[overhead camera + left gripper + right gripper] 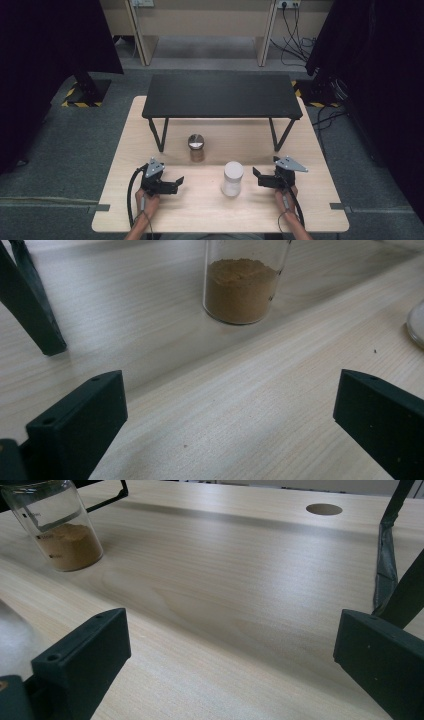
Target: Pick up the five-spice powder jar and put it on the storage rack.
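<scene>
On the pale wooden table (210, 210), the left hand-held gripper (176, 183) sits at about 8 o'clock, its jaws wide with nothing between them. The right hand-held gripper (257, 176) sits at 4 o'clock, jaws also wide and empty. Between them, nearer the right one, stands a white jar (232, 178). At 12 o'clock of it, towards the black stand (222, 96), a glass jar of brown powder (196, 148) stands upright.
</scene>
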Available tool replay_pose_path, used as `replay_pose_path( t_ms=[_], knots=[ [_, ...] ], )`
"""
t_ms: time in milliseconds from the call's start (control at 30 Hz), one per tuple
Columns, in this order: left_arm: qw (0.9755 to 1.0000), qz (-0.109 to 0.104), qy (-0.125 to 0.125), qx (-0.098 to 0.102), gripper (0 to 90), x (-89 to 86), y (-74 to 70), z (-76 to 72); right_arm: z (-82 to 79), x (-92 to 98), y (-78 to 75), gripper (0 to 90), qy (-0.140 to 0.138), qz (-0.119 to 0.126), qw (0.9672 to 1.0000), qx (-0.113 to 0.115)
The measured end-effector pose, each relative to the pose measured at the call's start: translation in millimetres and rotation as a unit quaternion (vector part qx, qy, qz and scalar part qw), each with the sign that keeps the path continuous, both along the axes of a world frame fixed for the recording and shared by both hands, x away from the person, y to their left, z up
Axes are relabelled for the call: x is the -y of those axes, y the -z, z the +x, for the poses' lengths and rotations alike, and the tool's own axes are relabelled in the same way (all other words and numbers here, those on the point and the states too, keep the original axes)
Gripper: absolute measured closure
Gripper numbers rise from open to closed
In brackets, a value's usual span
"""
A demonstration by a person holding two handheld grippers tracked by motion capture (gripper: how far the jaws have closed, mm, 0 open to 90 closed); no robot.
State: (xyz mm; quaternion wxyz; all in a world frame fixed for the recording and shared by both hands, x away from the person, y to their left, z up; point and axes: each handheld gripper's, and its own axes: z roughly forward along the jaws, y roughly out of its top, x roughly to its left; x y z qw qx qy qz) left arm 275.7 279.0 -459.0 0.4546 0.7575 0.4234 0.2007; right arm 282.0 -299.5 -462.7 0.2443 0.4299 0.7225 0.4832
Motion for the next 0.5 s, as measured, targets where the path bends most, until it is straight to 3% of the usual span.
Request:
replay_pose_path(
  t_ms=[500],
  knots=[
    [1.0, -0.008, 0.0, -0.002, 0.0, -2.2, 0.8, 0.4, 1.7, 1.6, -0.3, 1.8, -0.004, 0.002, 1.0, -0.003]
  ],
)
